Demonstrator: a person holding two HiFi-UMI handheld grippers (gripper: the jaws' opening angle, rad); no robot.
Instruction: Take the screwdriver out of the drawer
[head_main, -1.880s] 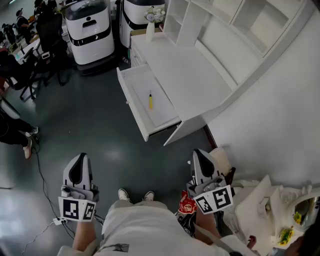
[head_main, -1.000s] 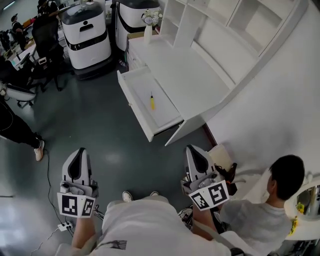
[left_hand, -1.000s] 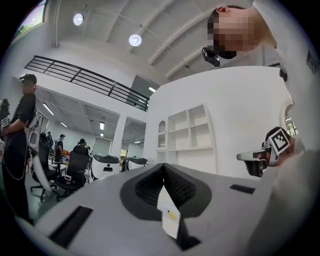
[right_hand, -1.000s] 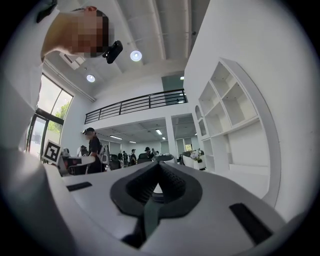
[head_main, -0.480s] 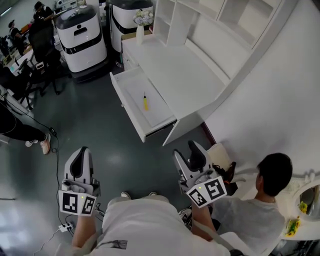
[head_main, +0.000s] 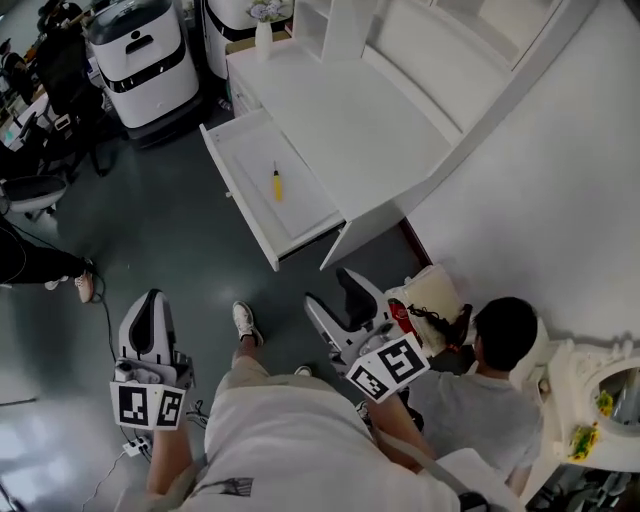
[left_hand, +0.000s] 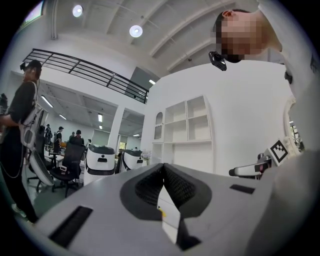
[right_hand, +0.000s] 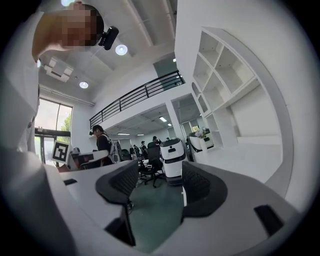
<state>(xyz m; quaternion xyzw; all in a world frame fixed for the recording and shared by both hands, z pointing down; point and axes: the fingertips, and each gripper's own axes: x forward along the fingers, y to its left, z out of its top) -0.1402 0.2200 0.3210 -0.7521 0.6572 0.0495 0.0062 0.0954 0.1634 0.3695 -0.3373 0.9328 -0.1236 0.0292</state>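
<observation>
Head view | right tongs (head_main: 334, 290) just opened, empty, shifted leftward | left tongs (head_main: 150, 300) together | screwdriver (head_main: 276, 184) still in drawer (head_main: 252, 150)

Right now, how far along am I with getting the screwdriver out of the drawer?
Done: the drawer stands open, yellow screwdriver lying inside. In hand: nothing; right tongs have just been opening, empty; left tongs shut. Left: reach in, grip it, lift it out.

The screwdriver (head_main: 276, 185) is small, with a yellow handle and a thin dark shaft pointing to the far side. It lies flat on the bare floor of the drawer (head_main: 237, 212), about mid-length. The drawer is white, shallow and pulled fully open from the white worktop's (head_main: 330, 110) left side.
</observation>
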